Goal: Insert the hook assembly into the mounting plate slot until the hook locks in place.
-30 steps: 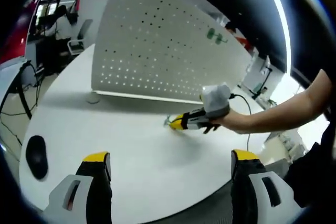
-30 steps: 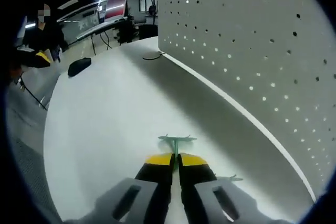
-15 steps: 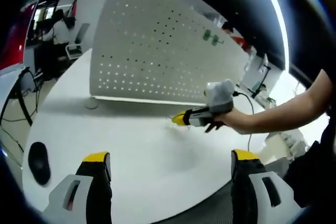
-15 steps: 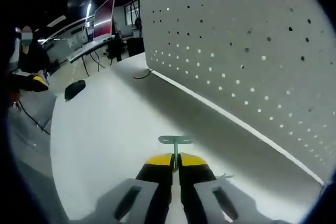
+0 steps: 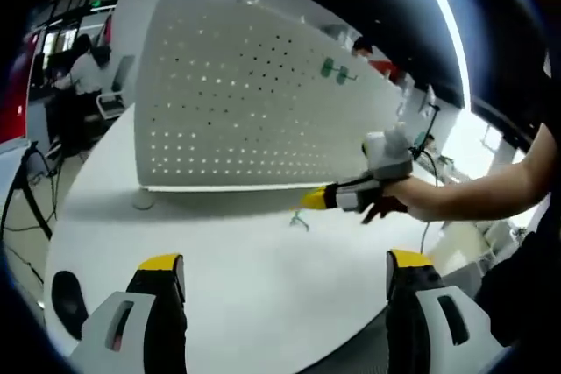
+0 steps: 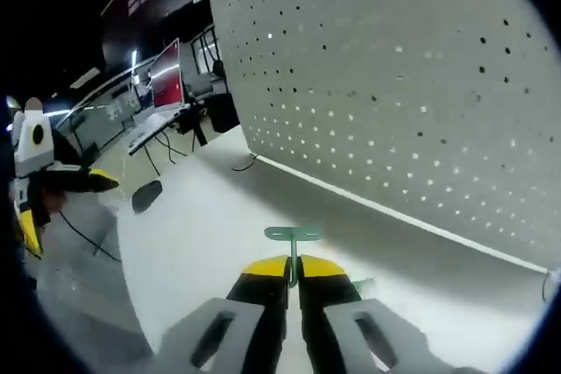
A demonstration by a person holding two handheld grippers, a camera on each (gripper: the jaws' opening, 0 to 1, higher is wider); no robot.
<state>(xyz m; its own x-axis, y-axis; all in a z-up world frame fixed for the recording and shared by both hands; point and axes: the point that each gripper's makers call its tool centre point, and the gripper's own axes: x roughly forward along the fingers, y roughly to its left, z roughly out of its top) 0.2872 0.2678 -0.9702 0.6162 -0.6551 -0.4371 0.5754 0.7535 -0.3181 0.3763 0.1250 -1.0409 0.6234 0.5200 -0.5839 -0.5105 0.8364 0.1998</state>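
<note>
1. Your right hand-held gripper (image 6: 293, 271) is clamped on the green hook (image 6: 293, 236) (thin stem, flat crossbar), held above the white surface (image 6: 202, 243) near the pegboard (image 6: 412, 102).
2. Your left hand-held gripper (image 5: 285, 282) is wide open, empty.
3. The hook's lower stem is hidden between the jaws.

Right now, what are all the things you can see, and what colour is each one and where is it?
Perforated white pegboard panel: one, white, standing upright at the back of the table.
Green hooks already on the panel: two, green, high on the panel's right side.
Small green metal hook: one, green, pinched in the right gripper, lifted off the table.
Round white table: one, white, under everything.
Black computer mouse: one, black, near the table's left edge.
Red-backed monitor: one, on a desk in the background.
Right gripper: yellow-tipped jaws shut on the hook.
Left gripper: yellow-tipped jaws wide apart, holding nothing.
</note>
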